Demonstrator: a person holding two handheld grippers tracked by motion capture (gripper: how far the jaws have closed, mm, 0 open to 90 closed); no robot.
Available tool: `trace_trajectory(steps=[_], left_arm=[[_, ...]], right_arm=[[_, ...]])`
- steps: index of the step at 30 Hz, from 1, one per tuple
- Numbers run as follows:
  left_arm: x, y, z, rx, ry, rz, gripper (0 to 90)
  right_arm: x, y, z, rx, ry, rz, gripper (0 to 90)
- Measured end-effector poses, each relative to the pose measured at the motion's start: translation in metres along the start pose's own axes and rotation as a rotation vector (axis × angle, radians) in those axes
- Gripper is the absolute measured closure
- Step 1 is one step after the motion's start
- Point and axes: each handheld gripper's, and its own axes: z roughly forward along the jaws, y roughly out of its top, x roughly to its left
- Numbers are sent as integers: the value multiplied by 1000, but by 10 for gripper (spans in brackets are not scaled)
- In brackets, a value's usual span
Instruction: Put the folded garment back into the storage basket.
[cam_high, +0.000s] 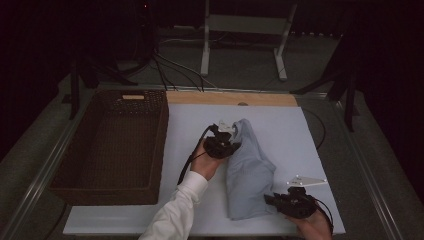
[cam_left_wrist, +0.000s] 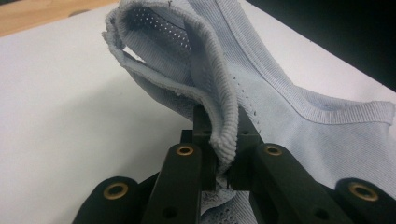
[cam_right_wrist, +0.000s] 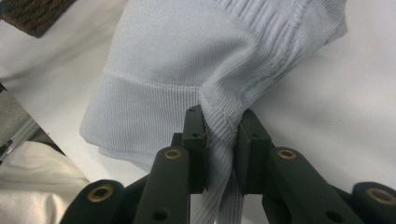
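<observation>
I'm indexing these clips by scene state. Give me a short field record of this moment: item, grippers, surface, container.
item: light blue knit garment, partly folded on the white board
left gripper: shut on the garment's ribbed edge at the far end
right gripper: shut on bunched ribbed fabric at the near end
container: dark wicker basket, left of the garment, apart from it
sleeve: white sleeve on the left arm

One high forward-down view, two close tool-mounted views, all sharing the pale blue garment (cam_high: 248, 167).
</observation>
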Motion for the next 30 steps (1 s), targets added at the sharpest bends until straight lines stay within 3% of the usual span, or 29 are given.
trace_trajectory(steps=[30], left_arm=[[6,16,-20,-34,11,-1,857]], right_arm=[[2,22,1,-28,14,-7,772]])
